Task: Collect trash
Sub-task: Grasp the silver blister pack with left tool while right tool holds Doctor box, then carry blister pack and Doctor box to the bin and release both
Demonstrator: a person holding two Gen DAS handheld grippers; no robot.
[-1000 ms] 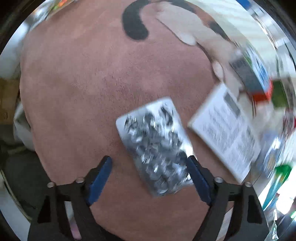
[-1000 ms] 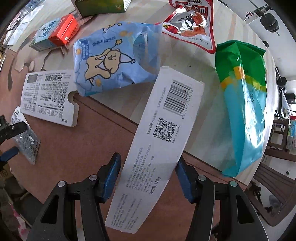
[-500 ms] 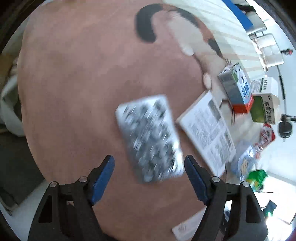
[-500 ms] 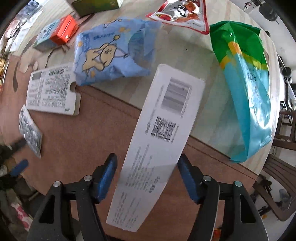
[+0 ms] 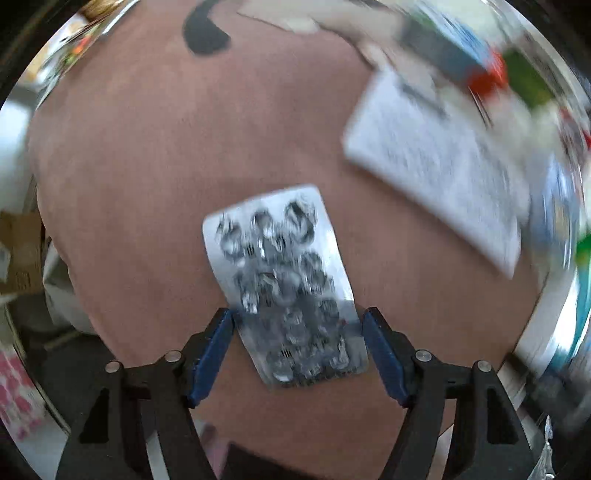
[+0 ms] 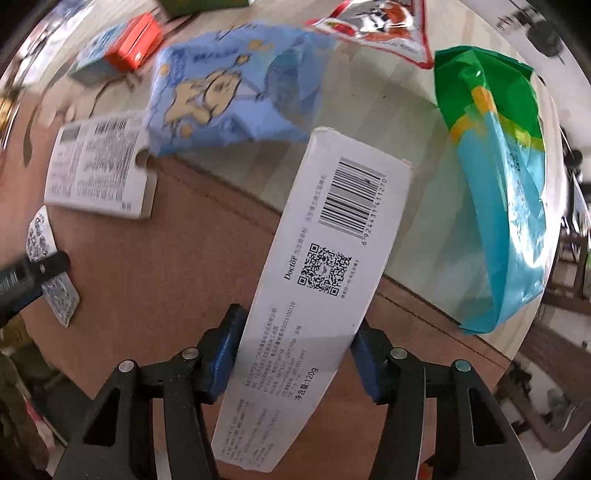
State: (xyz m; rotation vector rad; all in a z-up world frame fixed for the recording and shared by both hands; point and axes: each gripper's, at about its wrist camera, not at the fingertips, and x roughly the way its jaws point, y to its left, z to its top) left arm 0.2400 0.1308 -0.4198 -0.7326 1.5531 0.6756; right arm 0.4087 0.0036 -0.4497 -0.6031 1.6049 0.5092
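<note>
Since the frame half a second back, both claws have narrowed onto their pieces: my left gripper (image 5: pixel 298 325) now has its blue pads touching the long edges of the silver foil blister sheet (image 5: pixel 284 280), and my right gripper (image 6: pixel 295 334) is pinched across the long white cardboard carton printed with a barcode (image 6: pixel 317 284). Blister sheet: long axis runs away from the claw, near end between the pads, far end over the reddish-brown felt mat (image 5: pixel 147 166); whether it has left the mat I cannot tell through the blur. Carton: near third between the pads, far end slanting to the right above the pale striped tabletop (image 6: pixel 388 110). Still lying out: a flat white printed card (image 6: pixel 99 166) far left, a light-blue cartoon snack bag (image 6: pixel 229 92) behind it, a green-and-turquoise plastic bag (image 6: pixel 495 192) at right, a red-edged foil packet (image 6: pixel 384 26) far off. No bin shows in either view, so I judge the next step to be carrying both pieces out of frame, each held across its short width.
</note>
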